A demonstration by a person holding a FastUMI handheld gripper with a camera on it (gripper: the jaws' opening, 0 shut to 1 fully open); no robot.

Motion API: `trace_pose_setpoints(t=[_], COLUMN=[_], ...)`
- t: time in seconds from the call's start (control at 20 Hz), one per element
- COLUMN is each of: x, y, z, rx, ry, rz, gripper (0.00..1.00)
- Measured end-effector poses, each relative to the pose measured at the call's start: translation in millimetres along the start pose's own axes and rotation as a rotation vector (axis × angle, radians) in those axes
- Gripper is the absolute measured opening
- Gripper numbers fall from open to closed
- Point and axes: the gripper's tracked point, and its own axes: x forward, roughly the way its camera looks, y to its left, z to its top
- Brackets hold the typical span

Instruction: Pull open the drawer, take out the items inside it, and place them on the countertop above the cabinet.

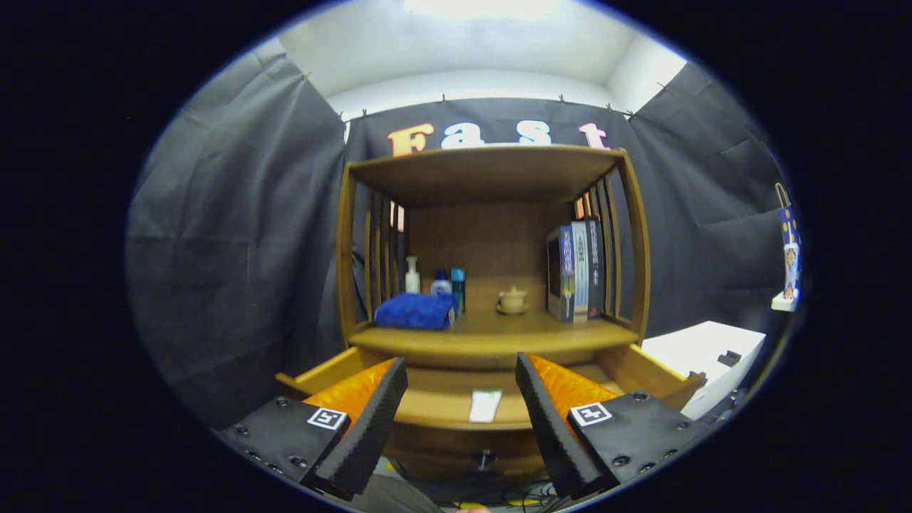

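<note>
We hold the gripper spread wide, gripping nothing, above the pulled-open wooden drawer of the wooden cabinet. Between the fingers a flat pale rectangular packet lies in the drawer, its long axis running near to far. On the countertop beyond sit a folded blue cloth at left, three small bottles behind it, a tan teapot on a saucer mid-shelf, and upright books at right. Their spine writing is too small to read. A white box stands right of the cabinet.
</note>
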Motion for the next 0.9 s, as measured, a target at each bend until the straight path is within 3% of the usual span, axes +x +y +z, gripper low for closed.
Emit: trace_pose_setpoints(t=[0.15,0.4,0.65,0.9], x=[33,108,138,126], y=[-8,-9,-4,-3], z=[45,32,-53,-142], rx=[-0.038,-0.145,-0.129,0.071], ry=[-0.011,0.228,0.547,0.927], rz=[0.005,0.044,0.064,0.025], gripper=[0.98,0.98,0.99,0.99])
